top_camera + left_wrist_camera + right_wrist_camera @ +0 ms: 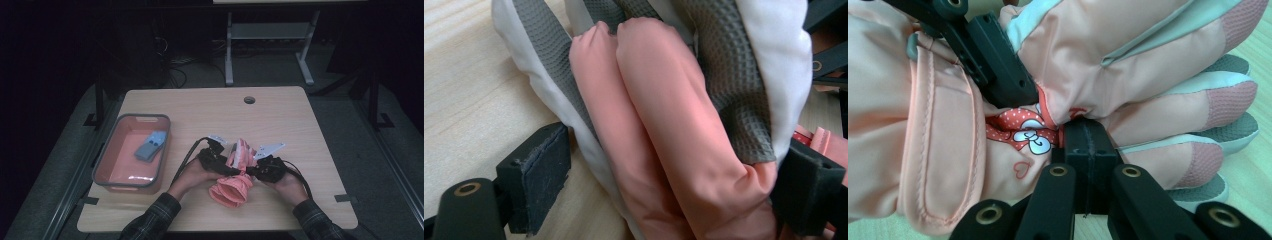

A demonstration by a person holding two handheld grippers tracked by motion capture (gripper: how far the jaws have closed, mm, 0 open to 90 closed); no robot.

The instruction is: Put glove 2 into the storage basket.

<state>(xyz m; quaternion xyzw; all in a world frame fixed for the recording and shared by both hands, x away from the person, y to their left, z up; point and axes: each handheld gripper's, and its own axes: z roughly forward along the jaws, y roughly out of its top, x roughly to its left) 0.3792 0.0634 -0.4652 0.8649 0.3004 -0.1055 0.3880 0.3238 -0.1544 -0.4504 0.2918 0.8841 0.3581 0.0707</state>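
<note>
The glove [234,175] is partly covered in the high view by both grippers, and its pattern is too small to be made out there. In the left gripper view the glove [674,115] is cut off by the top and bottom edges, and the right-hand pad [809,192] is half hidden behind the fabric, so contact there cannot be judged. In the right gripper view the cuff is cut by the left edge, and whether cloth is pinched between the closed pads [1090,160] cannot be told. The blue-grey thing [150,146] in the bin [107,159] is too small to be identified. The sleeves are cut off at the bottom edge
</note>
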